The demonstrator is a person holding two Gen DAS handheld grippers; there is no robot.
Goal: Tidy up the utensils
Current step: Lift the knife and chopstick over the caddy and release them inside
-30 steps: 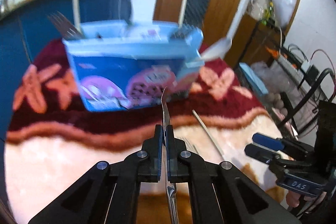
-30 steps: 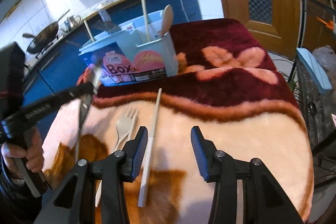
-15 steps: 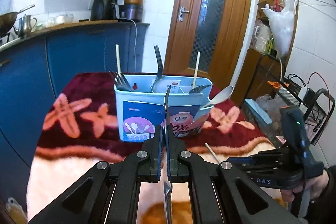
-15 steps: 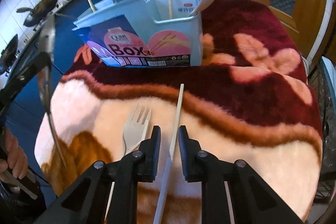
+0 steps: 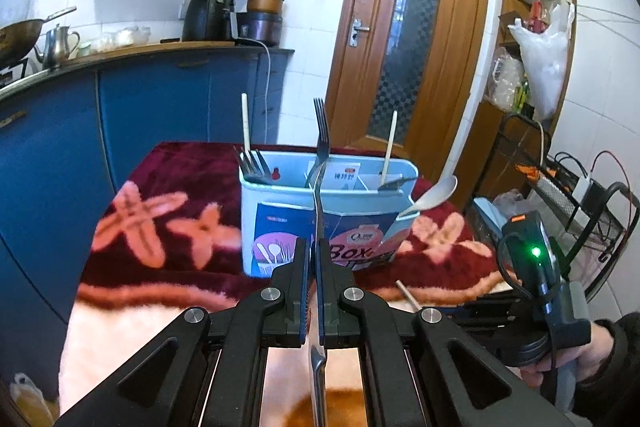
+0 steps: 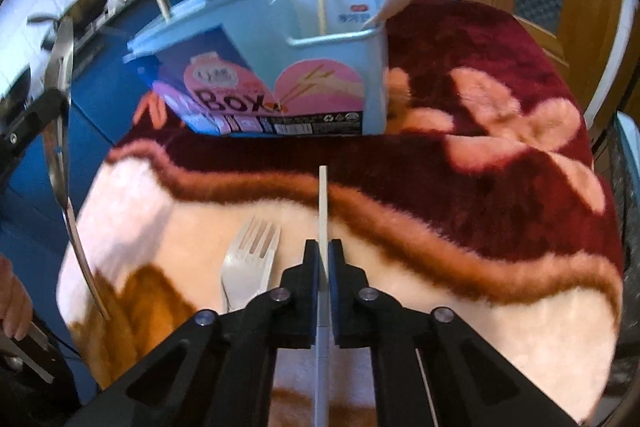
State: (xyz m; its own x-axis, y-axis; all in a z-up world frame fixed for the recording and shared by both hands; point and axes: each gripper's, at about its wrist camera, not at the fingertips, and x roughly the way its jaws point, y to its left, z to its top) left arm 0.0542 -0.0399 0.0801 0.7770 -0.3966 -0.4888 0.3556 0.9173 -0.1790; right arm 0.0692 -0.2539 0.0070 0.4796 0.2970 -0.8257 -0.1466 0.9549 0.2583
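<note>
Left gripper point(image 5: 315, 259) jaws pinch a thin steel fork point(image 5: 320, 155), tines at 12 o'clock before the glossy blue plastic caddy point(image 5: 280, 211), while the right gripper point(image 6: 324, 261) jaws, just closed, clamp a slim pale chopstick point(image 6: 322, 203) on the fuzzy blanket point(image 6: 500, 227), its back end cut off.

Plush blanket point(image 6: 500, 267): utensil box point(image 6: 320, 95), plastic fork point(image 6: 250, 267).

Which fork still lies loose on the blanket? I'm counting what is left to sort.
The pale plastic fork, flat on the blanket beside the right gripper. The metal fork is held in the left gripper; others stand in the box.
</note>
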